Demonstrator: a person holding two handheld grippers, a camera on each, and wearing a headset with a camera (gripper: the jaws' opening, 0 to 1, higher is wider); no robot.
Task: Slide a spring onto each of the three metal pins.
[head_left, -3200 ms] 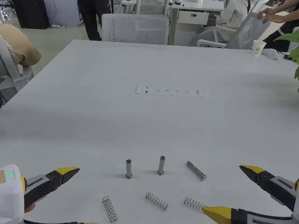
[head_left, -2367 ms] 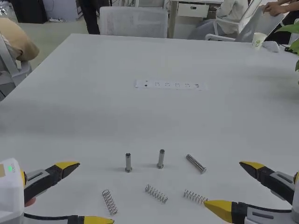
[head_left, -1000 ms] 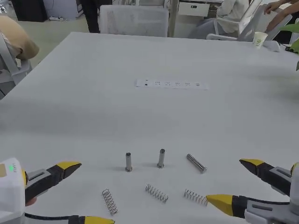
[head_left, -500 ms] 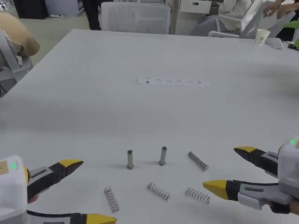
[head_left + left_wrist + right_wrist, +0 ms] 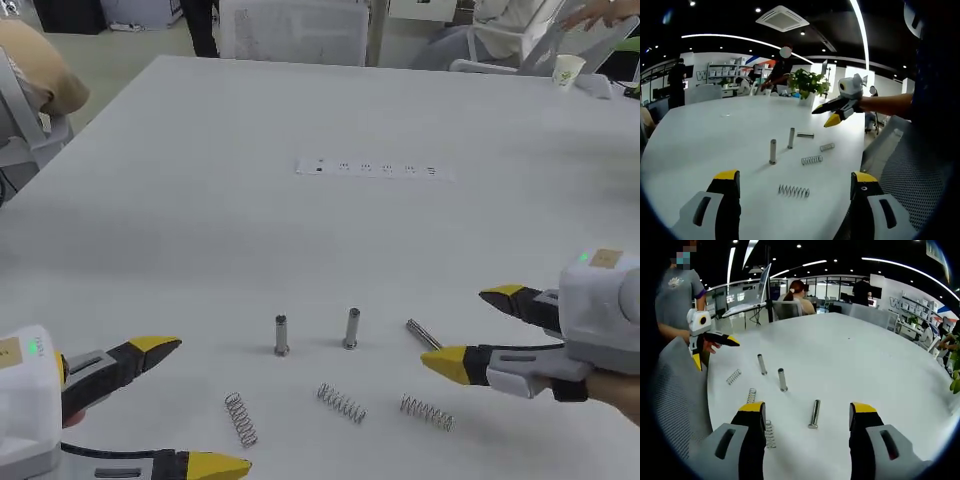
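Right gripper, jaws apart, has moved in over the lying pin, three o'clock of the upright pins; probably grabbing it first.

shiny metal pins and springs on a matt table.

Left gripper low, jaws wide apart; right gripper hovering, jaws apart.
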